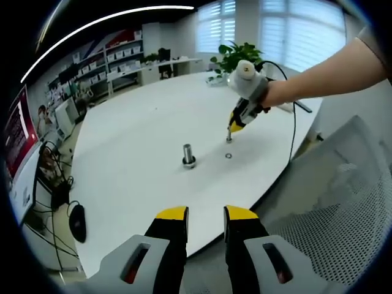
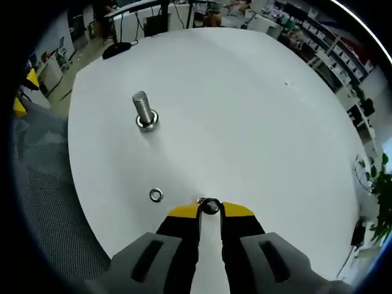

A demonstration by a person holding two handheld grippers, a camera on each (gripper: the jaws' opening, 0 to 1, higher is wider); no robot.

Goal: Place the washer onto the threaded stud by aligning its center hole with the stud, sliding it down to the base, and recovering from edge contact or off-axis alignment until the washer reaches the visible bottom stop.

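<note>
At a white table [image 1: 141, 159], the right gripper [image 2: 209, 207] pinches a washer [image 2: 210, 206] between its yellow-tipped jaws just above the tabletop, while a second washer [image 2: 156, 195] lies flat on the surface just beside it. The threaded stud [image 2: 144, 111] stands upright on its base farther across the table, well apart from the held washer; from the left gripper view a person's hand [image 1: 269, 92] is seen bringing that gripper down near the loose washer. The left gripper [image 1: 205, 214] hangs off the table's near edge beside a mesh chair [image 1: 343, 202], its jaws narrowly parted and holding nothing.
</note>
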